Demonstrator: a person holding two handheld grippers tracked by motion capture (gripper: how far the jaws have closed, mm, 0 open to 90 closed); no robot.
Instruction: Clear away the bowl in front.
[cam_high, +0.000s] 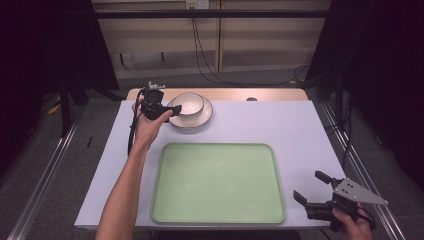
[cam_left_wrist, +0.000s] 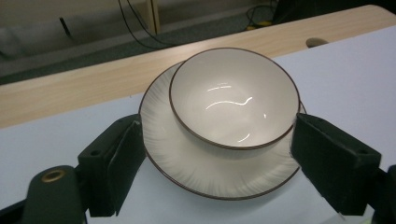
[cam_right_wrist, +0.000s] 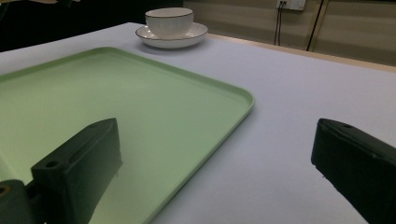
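Already the bowl (cam_left_wrist: 233, 98) (on its saucer (cam_left_wrist: 219, 172), upper left of the tabletop (cam_high: 300, 130)) is straddled by the spread left tongs (cam_high: 172, 111); the right tongs (cam_high: 312, 189) are held apart, lower right.

No writing, label, brand, number or sign can be read anywhere (every surface looks plain).

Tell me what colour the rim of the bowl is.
Dark brown, a thin line round the white bowl; clearest in the left gripper view.
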